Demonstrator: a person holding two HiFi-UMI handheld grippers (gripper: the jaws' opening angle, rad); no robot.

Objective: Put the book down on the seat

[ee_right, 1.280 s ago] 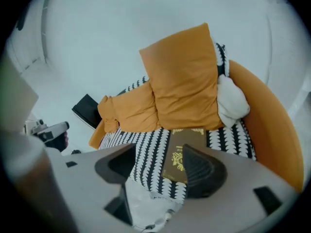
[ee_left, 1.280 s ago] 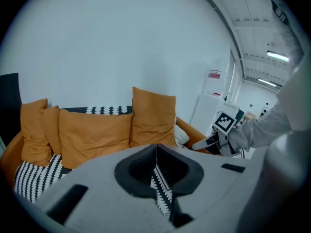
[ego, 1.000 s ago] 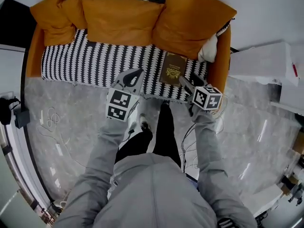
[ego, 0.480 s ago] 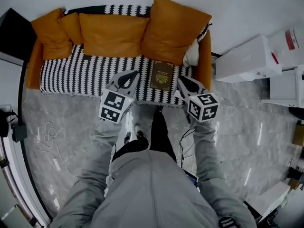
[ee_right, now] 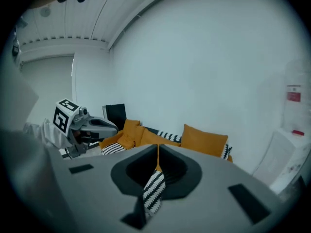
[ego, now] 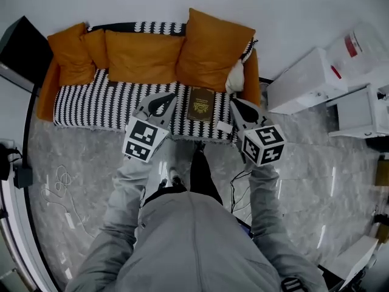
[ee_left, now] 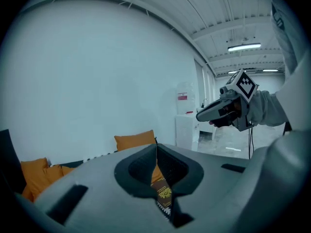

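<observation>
Grey sweatshirt (ego: 182, 242); black trousers (ego: 203, 172); left gripper (ego: 169, 96) and right gripper (ego: 233, 101) grey, with black-and-white marker cubes.

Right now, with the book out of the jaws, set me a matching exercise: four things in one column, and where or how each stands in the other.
Things:
1 book
2 cushions
3 cabinet
4 right gripper

Places or states:
A jaws shut, nothing between them
B flat on the striped seat
C on the floor beside the sofa
D leaning against the sofa back

Pairs: 1-B, 2-D, 3-C, 4-A.
</observation>
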